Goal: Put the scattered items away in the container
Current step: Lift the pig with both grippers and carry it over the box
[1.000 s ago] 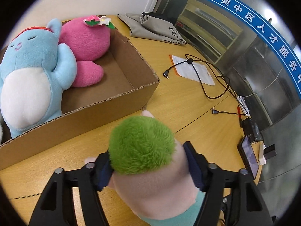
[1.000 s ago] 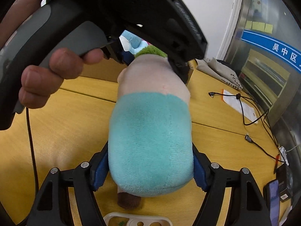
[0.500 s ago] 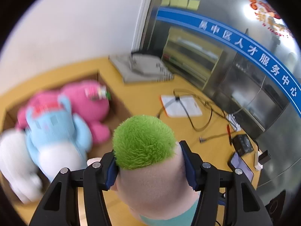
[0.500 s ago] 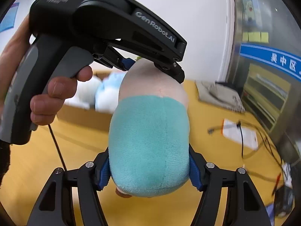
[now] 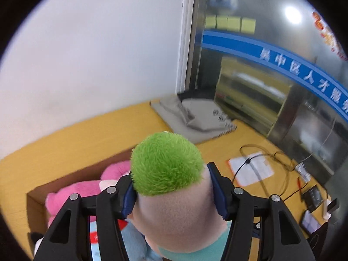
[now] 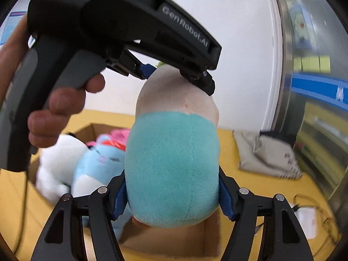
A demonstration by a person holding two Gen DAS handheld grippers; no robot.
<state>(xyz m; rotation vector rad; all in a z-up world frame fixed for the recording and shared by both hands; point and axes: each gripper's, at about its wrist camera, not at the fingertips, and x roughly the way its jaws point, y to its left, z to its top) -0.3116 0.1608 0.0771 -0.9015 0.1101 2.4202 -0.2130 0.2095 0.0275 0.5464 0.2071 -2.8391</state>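
Holding green-haired plush doll [image 5: 171, 187] between my left gripper [image 5: 171, 193] and right gripper [image 6: 171, 198] above cardboard box [image 6: 174, 243]; uneven release may snag it on blue plush [image 6: 95, 163].

The left wrist view sits very close behind the plush doll [image 5: 171, 187], facing its green top, the far wall and the glass partition at right. The right wrist view looks from lower down at the doll's teal bottom [image 6: 171, 174]. Both share the doll, the cardboard box [image 6: 174, 243] and the grey bag [image 5: 195, 117].
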